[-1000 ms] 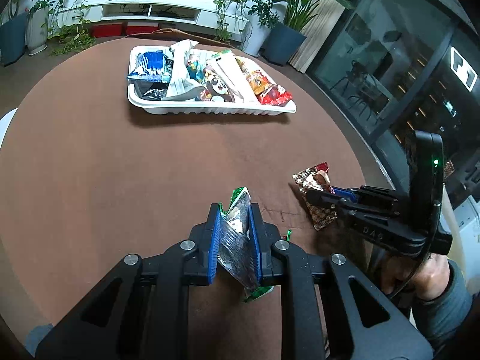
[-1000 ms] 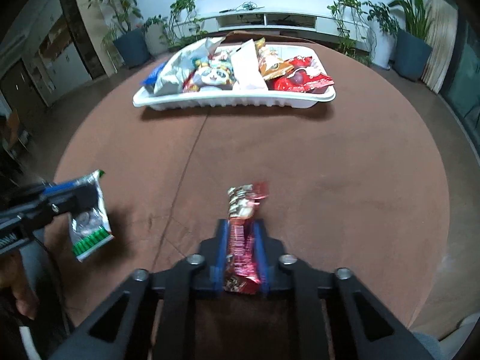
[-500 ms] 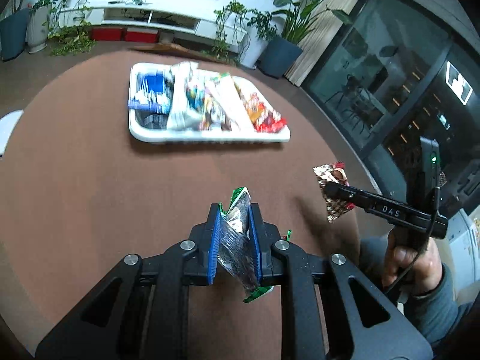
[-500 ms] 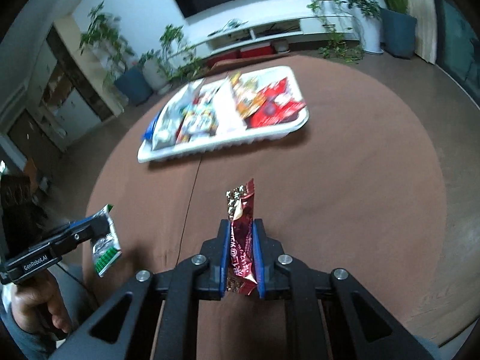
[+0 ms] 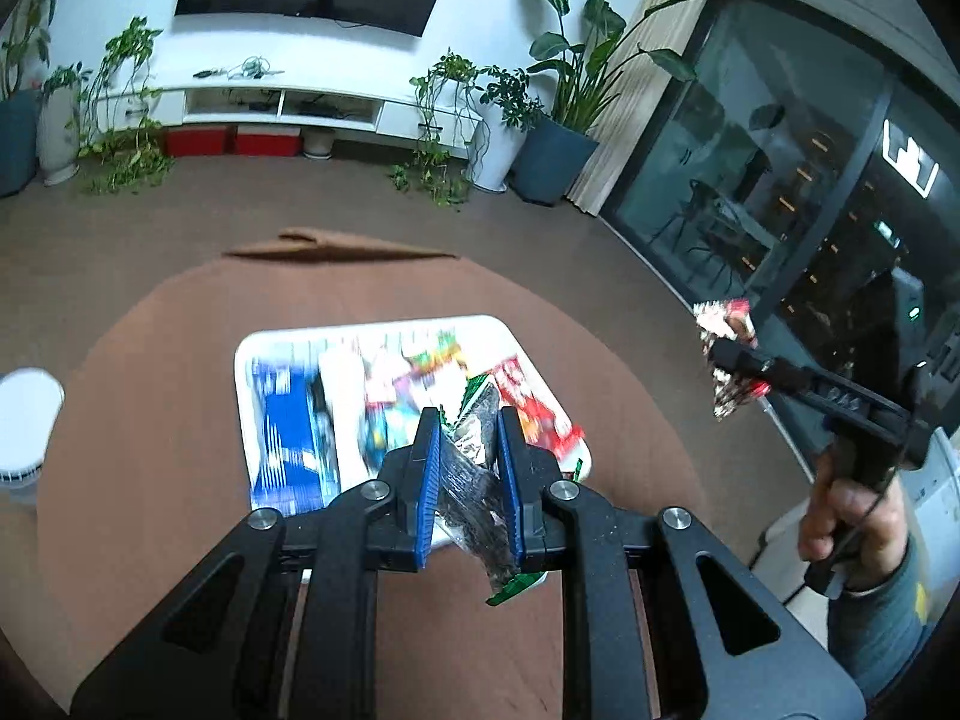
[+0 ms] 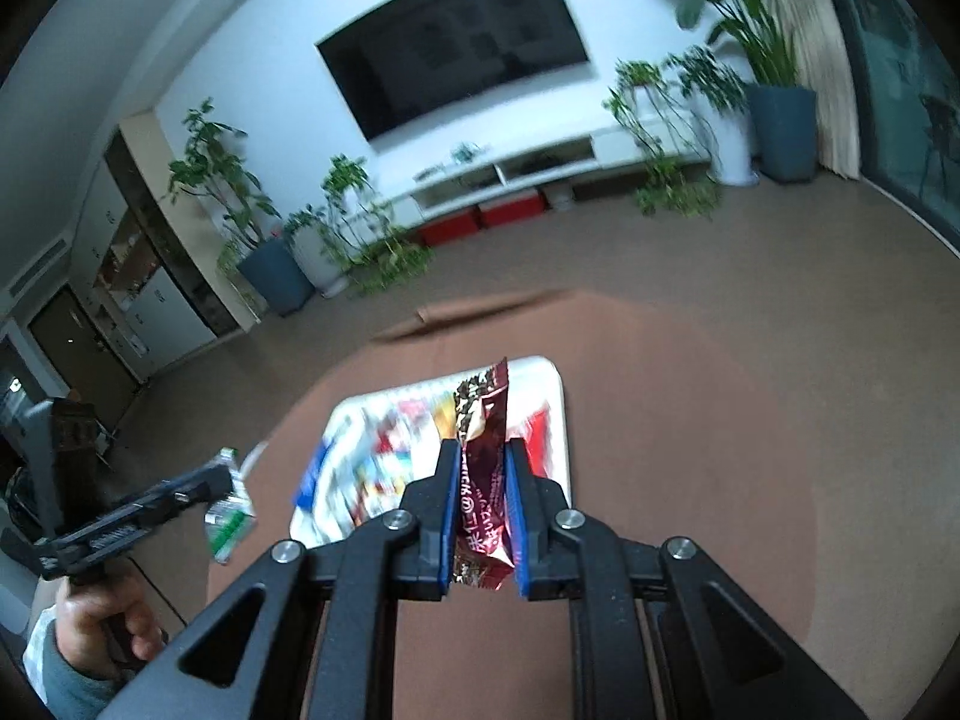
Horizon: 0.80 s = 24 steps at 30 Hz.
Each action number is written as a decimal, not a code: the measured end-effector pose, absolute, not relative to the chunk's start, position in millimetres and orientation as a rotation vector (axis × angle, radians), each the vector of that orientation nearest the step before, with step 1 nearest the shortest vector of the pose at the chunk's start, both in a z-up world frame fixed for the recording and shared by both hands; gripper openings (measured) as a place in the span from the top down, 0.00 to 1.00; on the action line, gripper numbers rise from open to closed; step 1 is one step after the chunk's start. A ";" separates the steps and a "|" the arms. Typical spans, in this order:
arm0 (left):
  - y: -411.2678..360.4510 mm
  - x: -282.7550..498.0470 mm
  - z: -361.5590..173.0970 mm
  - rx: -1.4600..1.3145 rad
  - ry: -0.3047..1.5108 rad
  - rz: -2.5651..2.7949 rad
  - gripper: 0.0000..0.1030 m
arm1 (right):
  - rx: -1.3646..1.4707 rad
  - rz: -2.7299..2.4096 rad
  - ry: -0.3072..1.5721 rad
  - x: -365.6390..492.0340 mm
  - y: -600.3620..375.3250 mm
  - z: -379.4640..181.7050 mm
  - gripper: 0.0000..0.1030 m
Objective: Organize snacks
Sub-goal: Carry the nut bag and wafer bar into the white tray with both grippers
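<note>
A: How are the edges and the free room seen?

B: The round brown table (image 5: pixel 150 420) is seen from above. Its far edge lies just behind the white tray (image 5: pixel 246 360), and a folded flap of the brown cover (image 5: pixel 336 247) is seen there. The right edge of the table curves near the dark glass wall (image 5: pixel 780 180). Bare table surface is seen to the left and to the right of the tray. A white round object (image 5: pixel 24 426) is seen at the left table edge; what it is cannot be told.

A: And the tray?

B: It is filled with blurred snack packets (image 5: pixel 288 438), blue ones at the left, red ones at the right.

A: What is held?

B: The left hand-held gripper (image 5: pixel 468 444) is closed narrowly on a silver and green packet (image 5: pixel 474 480), which is held tilted above the near side of the tray. The right hand-held gripper (image 6: pixel 483 480) is closed on a dark red snack bar (image 6: pixel 483 480), held upright, its top pointing over the right part of the tray (image 6: pixel 555 396). Both packets are carried in the air, well apart from each other.
</note>
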<state>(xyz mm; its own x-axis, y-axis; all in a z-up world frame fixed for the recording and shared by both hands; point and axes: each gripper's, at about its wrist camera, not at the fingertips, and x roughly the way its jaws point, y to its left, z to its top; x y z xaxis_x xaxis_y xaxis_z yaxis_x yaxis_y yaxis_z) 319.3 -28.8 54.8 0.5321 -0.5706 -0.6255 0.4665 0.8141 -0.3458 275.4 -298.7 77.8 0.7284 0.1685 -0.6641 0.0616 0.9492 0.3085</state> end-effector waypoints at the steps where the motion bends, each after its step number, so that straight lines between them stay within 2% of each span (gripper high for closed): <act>1: -31.1 326.1 57.0 -0.139 0.799 -0.622 0.84 | 0.313 0.070 0.747 284.1 -296.4 82.0 0.85; 5: -47.3 355.7 55.3 -0.123 0.822 -0.612 0.84 | 0.320 0.110 0.757 319.8 -287.4 79.4 0.85; 12: -67.8 399.1 18.5 -0.111 0.897 -0.579 0.84 | 0.311 0.133 0.859 369.3 -272.7 34.3 0.85; 24: -81.1 433.2 -32.8 -0.112 0.949 -0.568 0.84 | 0.315 0.113 0.972 404.1 -278.7 -28.4 0.85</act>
<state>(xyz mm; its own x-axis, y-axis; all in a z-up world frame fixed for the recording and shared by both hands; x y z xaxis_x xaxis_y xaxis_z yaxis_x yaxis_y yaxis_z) 433.2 -81.1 -32.8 0.4491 -0.5057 -0.7366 0.4102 0.8491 -0.3328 404.1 -278.7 -28.4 0.5618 0.2338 -0.7936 0.0462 0.9489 0.3123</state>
